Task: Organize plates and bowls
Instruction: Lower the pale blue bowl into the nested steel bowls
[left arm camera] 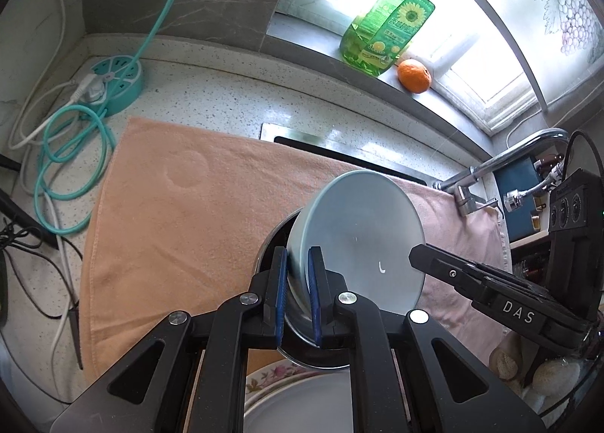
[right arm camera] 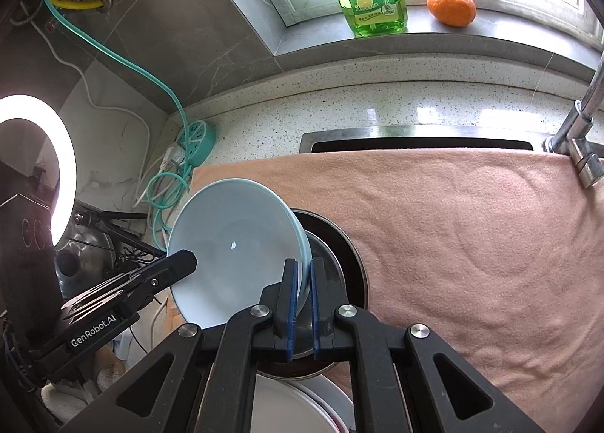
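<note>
Both the left tool (left arm camera: 300, 293) and right tool (right arm camera: 302, 304) clamp opposite rims of the tilted blue plate (left arm camera: 358, 240), seemingly above a metal bowl (right arm camera: 339, 263).

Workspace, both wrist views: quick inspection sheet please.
Surface: speckled counter, peach towel spread over it.
Job's things: pale blue plate held tilted above a steel bowl; floral plate and white plate below.
Clutter: dish soap bottle and orange on the sill.
Grippers: left gripper and right gripper both shut on the plate's rim, opposite sides.
Cables: teal cord coiled by the power hub; white and black leads alongside.
Surroundings: window, faucet, ring light.
</note>
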A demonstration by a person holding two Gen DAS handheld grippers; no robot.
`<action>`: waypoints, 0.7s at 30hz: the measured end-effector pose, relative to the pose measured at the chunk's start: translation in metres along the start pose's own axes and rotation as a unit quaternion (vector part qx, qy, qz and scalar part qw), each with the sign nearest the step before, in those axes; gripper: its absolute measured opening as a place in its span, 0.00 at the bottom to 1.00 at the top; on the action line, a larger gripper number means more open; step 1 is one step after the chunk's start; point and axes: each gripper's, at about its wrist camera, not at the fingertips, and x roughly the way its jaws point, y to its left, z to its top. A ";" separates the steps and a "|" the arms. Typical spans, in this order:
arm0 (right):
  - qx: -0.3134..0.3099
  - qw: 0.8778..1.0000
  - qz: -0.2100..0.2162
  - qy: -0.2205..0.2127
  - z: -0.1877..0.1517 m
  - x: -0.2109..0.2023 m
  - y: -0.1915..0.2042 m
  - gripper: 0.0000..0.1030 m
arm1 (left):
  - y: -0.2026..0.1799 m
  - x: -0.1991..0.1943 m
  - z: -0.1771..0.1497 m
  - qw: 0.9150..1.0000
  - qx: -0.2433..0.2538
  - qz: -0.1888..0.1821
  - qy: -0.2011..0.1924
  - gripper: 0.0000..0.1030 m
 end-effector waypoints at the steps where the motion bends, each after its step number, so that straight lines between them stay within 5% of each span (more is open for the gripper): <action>1: 0.001 1.000 -0.001 0.001 -0.002 0.001 -0.001 0.06 | -0.001 0.002 -0.001 1.000 0.000 0.001 0.003 0.09; 21: 0.012 1.000 -0.007 0.024 -0.019 0.014 -0.013 0.06 | 0.000 0.017 -0.012 1.000 0.000 0.004 0.028 0.09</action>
